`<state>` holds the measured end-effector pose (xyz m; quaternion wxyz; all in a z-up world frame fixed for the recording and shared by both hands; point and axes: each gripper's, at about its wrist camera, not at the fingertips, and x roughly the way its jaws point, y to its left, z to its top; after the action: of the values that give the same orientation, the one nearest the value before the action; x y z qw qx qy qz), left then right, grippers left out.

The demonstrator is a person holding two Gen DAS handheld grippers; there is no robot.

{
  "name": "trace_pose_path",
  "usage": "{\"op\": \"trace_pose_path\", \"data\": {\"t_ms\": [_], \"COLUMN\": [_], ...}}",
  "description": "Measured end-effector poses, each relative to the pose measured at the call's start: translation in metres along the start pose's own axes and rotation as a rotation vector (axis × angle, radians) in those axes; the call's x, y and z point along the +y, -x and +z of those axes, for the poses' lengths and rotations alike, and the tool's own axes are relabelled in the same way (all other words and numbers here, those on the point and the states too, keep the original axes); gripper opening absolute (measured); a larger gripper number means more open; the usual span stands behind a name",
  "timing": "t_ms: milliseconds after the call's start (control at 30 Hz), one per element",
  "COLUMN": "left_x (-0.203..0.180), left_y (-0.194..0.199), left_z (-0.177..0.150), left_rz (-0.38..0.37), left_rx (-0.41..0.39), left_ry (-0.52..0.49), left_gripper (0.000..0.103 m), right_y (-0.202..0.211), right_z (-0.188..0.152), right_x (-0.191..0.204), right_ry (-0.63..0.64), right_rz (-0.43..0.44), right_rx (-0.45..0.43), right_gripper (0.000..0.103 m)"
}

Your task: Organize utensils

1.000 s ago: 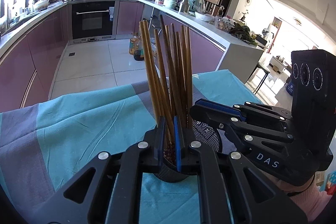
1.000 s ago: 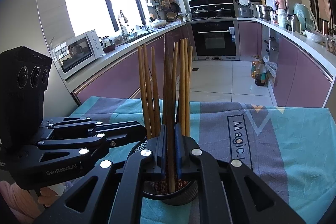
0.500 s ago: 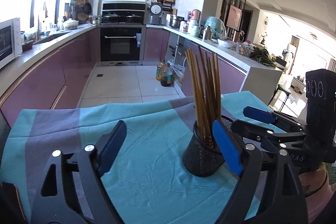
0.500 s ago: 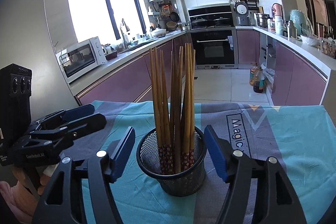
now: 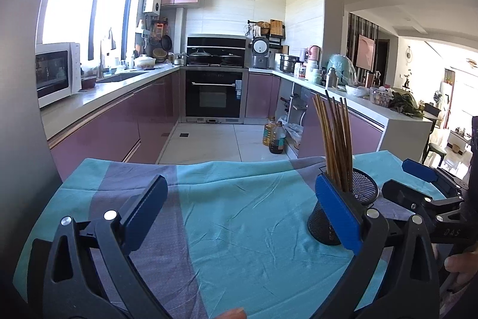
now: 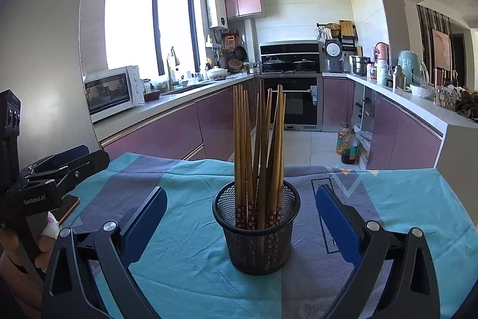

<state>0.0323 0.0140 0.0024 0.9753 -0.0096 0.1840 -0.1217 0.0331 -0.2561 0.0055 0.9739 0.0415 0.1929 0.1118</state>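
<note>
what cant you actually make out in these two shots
- Left wrist view: the mesh holder's near side, hidden by a blue pad of the opening left gripper.
- Right wrist view: the chopsticks' exact count, since they overlap; the tablecloth print, covered by the opening right gripper.
- Both views: small counter items, too small to identify.

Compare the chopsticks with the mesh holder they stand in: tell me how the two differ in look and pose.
The chopsticks are long, thin, tan wooden sticks; the mesh holder is a short, wide, black wire cup. The chopsticks lean and fan apart at their tops; the mesh holder stands upright on the tablecloth. The chopsticks have red flowered bands near their lower ends; the mesh holder is plain. Both are free: neither open gripper touches them.
</note>
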Motion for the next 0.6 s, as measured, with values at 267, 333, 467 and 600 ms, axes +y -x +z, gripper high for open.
{"op": "trace_pose_path", "data": {"t_ms": [267, 333, 467, 600], "left_x": [0.008, 0.005, 0.006, 0.004], "left_y": [0.033, 0.036, 0.040, 0.040], "left_z": [-0.005, -0.005, -0.006, -0.006], "left_rz": [0.059, 0.074, 0.086, 0.105], "left_rx": [-0.052, -0.057, -0.057, -0.062], "left_ry": [-0.011, -0.013, -0.006, -0.005], "left_gripper": [0.097, 0.097, 0.097, 0.097], "right_y": [0.008, 0.009, 0.012, 0.015], "right_z": [-0.005, -0.006, -0.005, -0.006], "right_x": [0.011, 0.014, 0.017, 0.020], "right_ry": [0.008, 0.011, 0.014, 0.023], "right_rz": [-0.035, -0.039, -0.043, -0.060], "right_rx": [-0.027, -0.029, -0.039, -0.059], "right_gripper": [0.097, 0.097, 0.097, 0.097]}}
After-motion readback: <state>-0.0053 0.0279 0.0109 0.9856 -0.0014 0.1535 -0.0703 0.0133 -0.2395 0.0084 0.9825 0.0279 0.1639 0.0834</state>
